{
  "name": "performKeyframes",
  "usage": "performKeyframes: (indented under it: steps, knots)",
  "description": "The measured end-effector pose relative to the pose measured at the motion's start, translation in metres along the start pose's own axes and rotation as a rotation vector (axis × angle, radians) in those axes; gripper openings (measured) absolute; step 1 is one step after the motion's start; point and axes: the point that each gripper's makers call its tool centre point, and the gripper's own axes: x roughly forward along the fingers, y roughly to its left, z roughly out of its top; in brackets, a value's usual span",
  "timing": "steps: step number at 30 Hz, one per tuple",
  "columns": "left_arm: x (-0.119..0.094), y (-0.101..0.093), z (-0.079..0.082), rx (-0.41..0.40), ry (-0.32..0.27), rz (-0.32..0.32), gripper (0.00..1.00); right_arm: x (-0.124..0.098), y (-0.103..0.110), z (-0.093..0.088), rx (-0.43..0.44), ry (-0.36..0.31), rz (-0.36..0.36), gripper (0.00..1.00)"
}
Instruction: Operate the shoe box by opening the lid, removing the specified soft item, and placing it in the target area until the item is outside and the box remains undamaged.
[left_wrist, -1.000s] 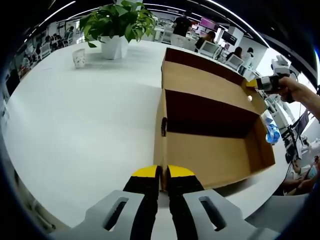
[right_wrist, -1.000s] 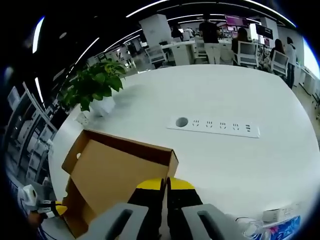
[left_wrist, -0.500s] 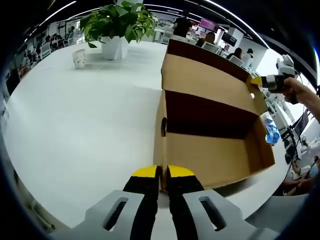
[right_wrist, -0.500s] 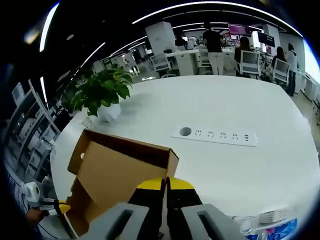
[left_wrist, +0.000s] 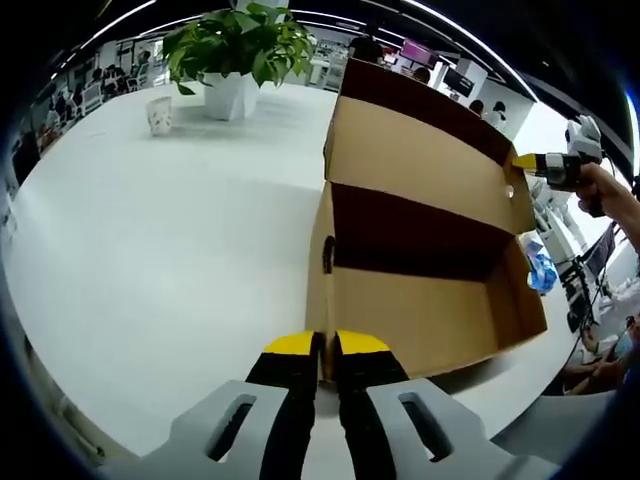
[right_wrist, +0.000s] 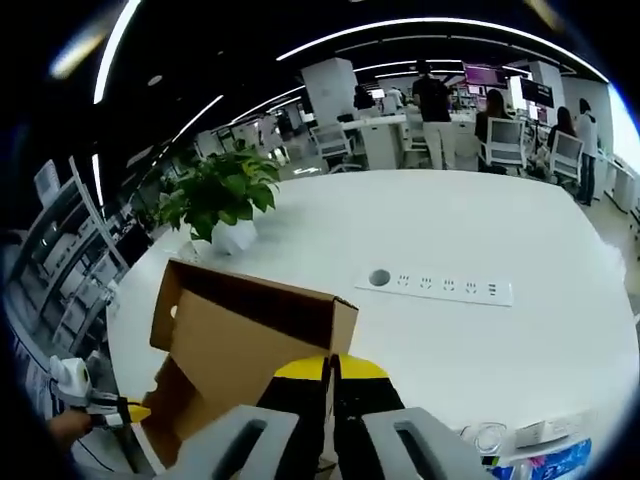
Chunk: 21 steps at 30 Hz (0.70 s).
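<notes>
Left claw pinches box; white table, office.

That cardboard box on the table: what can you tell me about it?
The cardboard box is plain brown, standing open on the white table, and its inside looks empty. Its hinged lid is tilted up. The left gripper is shut on a side wall's rim, and the right gripper is shut on the lid's edge.

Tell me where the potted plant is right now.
In the left gripper view the potted plant stands on the white table, up and left of the shoe box's raised lid, with a small cup beside it.
</notes>
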Motion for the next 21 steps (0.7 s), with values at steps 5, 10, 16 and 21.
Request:
performKeyframes:
  steps: [5, 10, 16, 21]
  knots:
    - [-0.001, -0.002, -0.001, 0.005, -0.001, -0.002, 0.03, -0.008, 0.004, 0.000, -0.020, -0.018, 0.005, 0.00]
    - [-0.001, -0.001, -0.001, 0.003, -0.003, -0.005, 0.04, -0.014, 0.007, 0.001, -0.040, -0.044, 0.004, 0.00]
    - [-0.001, -0.001, 0.000, -0.006, -0.011, -0.015, 0.04, -0.023, 0.011, -0.001, -0.064, -0.077, 0.007, 0.00]
    - [-0.002, -0.001, 0.000, -0.003, -0.012, -0.020, 0.04, -0.037, 0.022, -0.007, -0.092, -0.100, 0.002, 0.00]
